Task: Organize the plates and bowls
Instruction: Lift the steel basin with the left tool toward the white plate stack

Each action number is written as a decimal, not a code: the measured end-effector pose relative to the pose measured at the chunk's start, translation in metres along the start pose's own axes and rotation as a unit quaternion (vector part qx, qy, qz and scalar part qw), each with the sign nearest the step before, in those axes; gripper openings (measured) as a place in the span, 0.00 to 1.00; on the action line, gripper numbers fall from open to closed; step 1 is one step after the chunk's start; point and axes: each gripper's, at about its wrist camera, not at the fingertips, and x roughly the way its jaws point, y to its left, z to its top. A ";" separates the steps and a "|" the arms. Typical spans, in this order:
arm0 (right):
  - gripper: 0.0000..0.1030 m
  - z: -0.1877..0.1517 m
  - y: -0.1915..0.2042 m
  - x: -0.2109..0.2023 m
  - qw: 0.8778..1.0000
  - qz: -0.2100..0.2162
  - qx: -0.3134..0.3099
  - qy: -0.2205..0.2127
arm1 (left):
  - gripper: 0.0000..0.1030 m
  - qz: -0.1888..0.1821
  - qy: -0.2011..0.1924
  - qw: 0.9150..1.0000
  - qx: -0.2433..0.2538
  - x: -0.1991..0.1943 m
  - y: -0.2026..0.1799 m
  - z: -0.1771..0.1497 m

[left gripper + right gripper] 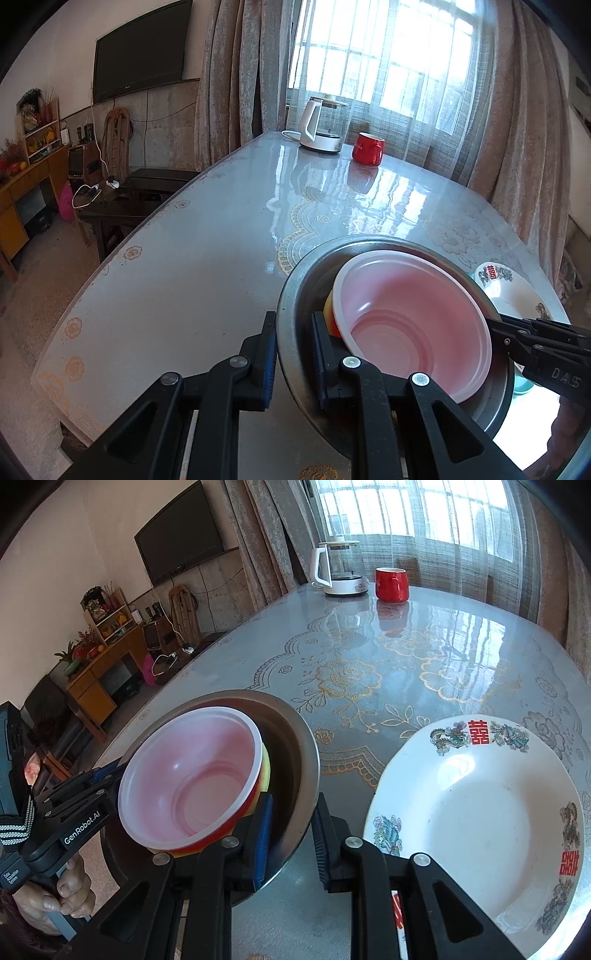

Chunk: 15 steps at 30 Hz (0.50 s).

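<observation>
Metal basin, carried between two grippers, is the thing most likely to slip. The left gripper is clamped narrow on its left rim, the right gripper narrow on its right rim, and each bite takes only a thin lip of smooth metal. Inside the basin a pink plastic bowl sits nested in a red-and-yellow bowl, both leaning toward the left wall rather than centred, and nothing holds them. If one hand rises faster than the other, the basin would probably tip and the loose bowls slide further or spill onto the table. A twist between the hands could also pry a rim free. Near right on the table lies a white patterned plate, just beside the basin, and a careless swing could knock it.
</observation>
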 end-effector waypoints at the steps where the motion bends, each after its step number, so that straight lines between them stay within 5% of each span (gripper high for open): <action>1: 0.21 -0.001 -0.001 -0.002 1.000 0.000 0.002 -0.002 | 0.16 -0.001 -0.002 1.000 0.003 -0.002 -0.003 0.001; 15: 0.21 -0.011 -0.031 -0.043 0.998 -0.005 0.038 -0.039 | 0.16 -0.032 -0.015 0.999 0.036 -0.017 -0.043 0.011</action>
